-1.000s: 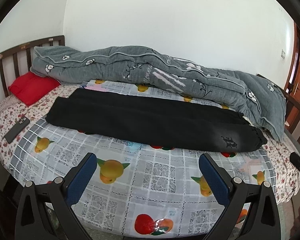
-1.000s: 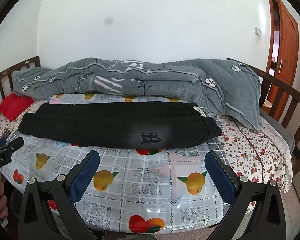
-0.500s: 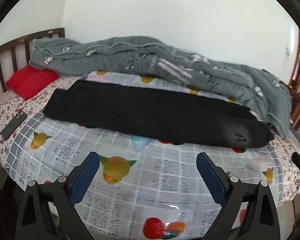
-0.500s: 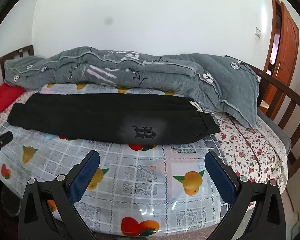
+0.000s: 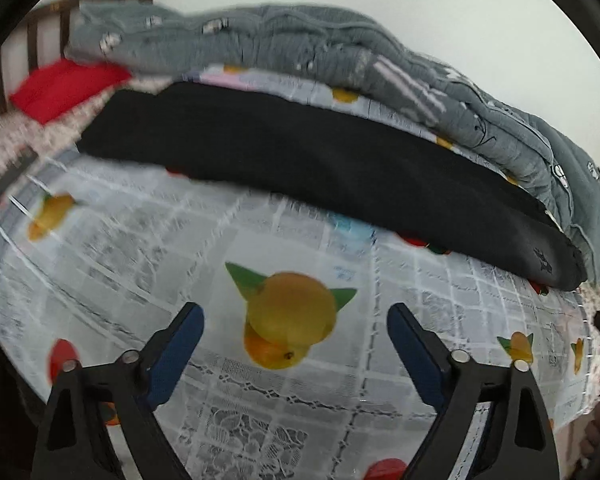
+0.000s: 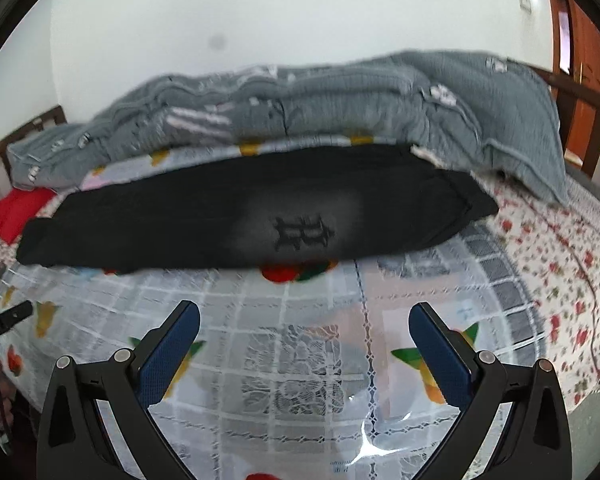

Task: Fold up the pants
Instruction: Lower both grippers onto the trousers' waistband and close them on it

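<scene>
Both grippers have closed in on the bed over the last second, and the pants (image 6: 236, 216) now loom larger, lying flat with their long axis running nine to three across the fruit-print cover (image 5: 284, 360). From the right gripper (image 6: 304, 316) they sit at twelve, logo dead ahead, waistband toward two. From the left gripper (image 5: 296, 316) the leg ends lie toward ten. Both sets of jaws stand wide, holding nothing. Neither looks clearly nearer. Grey quilt (image 6: 340, 108) bunched behind, red pillow (image 5: 64, 88) at ten.
</scene>
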`<control>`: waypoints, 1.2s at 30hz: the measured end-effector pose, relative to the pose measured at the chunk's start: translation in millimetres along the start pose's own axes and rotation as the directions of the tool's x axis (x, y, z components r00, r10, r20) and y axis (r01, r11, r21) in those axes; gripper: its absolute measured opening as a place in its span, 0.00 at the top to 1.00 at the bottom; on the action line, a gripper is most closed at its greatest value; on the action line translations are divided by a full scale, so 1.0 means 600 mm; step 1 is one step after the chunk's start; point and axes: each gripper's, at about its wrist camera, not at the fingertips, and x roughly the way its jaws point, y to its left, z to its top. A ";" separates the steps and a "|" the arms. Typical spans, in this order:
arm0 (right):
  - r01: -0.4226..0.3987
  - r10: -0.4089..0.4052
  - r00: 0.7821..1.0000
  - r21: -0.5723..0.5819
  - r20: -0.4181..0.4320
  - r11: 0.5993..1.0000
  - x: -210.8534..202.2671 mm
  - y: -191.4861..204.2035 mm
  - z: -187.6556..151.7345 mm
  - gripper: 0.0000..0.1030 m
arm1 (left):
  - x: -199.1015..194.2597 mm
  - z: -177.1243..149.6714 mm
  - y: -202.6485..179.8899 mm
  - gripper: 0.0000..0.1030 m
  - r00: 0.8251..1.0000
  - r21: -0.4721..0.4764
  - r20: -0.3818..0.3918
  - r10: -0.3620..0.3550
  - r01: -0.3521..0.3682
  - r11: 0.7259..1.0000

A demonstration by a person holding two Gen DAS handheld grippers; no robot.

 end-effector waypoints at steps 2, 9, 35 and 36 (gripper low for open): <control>0.016 -0.015 1.000 0.018 -0.022 1.000 0.026 -0.006 -0.007 0.08 | 0.021 -0.002 0.015 0.12 1.000 -0.019 -0.010 0.008 -0.008 1.000; -0.024 0.044 0.992 0.162 -0.121 0.987 0.101 -0.051 -0.021 0.34 | 0.046 0.005 0.024 0.12 0.999 0.034 0.050 0.011 -0.012 0.999; -0.080 0.112 0.991 0.362 -0.070 0.929 0.209 -0.129 0.079 0.84 | 0.178 0.173 0.181 0.93 0.982 -0.453 0.032 -0.186 0.180 0.873; -0.089 0.107 0.994 0.341 -0.033 0.936 0.195 -0.126 0.086 0.86 | 0.159 0.175 0.174 0.93 0.982 -0.425 0.061 -0.178 0.187 0.886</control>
